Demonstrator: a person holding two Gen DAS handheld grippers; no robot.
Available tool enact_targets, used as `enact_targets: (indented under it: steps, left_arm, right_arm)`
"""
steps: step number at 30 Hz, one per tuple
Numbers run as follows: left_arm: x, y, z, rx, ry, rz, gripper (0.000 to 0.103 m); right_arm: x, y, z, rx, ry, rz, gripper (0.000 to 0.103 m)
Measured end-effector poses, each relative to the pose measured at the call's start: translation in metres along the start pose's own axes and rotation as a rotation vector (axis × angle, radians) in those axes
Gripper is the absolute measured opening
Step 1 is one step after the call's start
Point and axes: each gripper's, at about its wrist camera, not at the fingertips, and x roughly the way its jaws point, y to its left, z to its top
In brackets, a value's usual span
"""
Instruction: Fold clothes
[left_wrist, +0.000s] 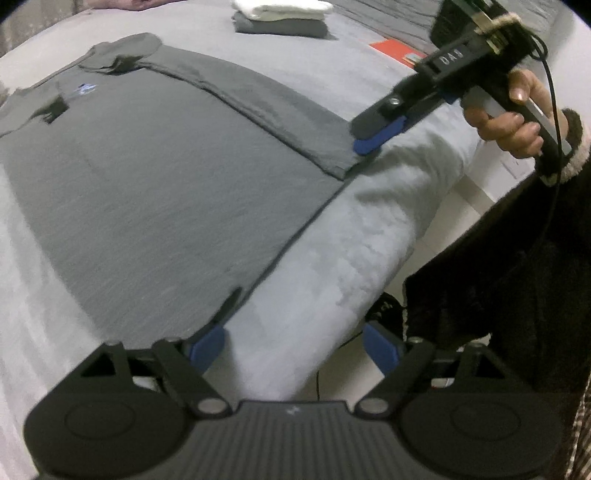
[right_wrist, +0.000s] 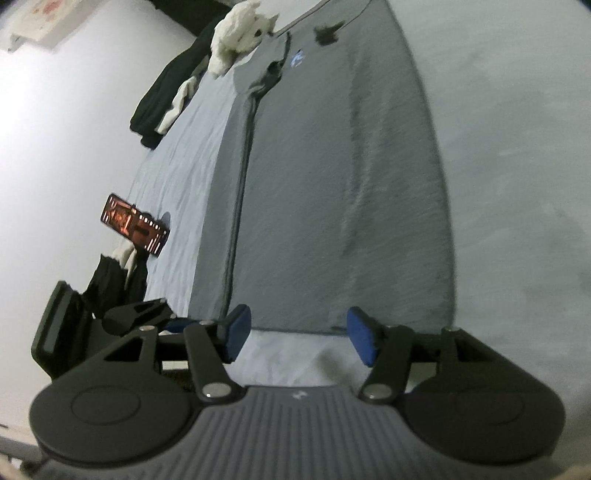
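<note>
Nearby, folded stack (left_wrist: 280, 16), phone (right_wrist: 135, 225), both tongs (left_wrist: 295, 347) (right_wrist: 297, 336) agape, grey shirt (left_wrist: 166, 177) unheld.

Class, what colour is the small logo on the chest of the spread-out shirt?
Pale blue on the dark grey shirt; the logo shows best in the right wrist view.

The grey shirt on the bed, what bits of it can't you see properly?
- Grey shirt: small blue logo too blurred to read, both views.
- Left wrist view: near hem corner hidden behind the left gripper.
- Right wrist view: collar end small, smeared by fisheye.
</note>
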Motion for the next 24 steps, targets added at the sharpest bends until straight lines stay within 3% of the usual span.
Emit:
enact_targets:
  steps: [11, 20, 24]
  left_arm:
    - [-0.025, 0.054, -0.016, -0.265, -0.153, -0.087, 0.084]
    - [-0.037, 0.109, -0.049, -0.469, -0.196, -0.133, 0.084]
    - [-0.036, 0.128, -0.059, -0.564, -0.236, -0.201, 0.084]
  right_arm:
    - [-0.027, -0.025, 0.008, 0.07, -0.079, 0.013, 0.063]
    - [-0.045, -0.06, 0.006, 0.111, -0.104, -0.051, 0.063]
    - [-0.039, -0.074, 0.007, 0.14, -0.085, -0.04, 0.063]
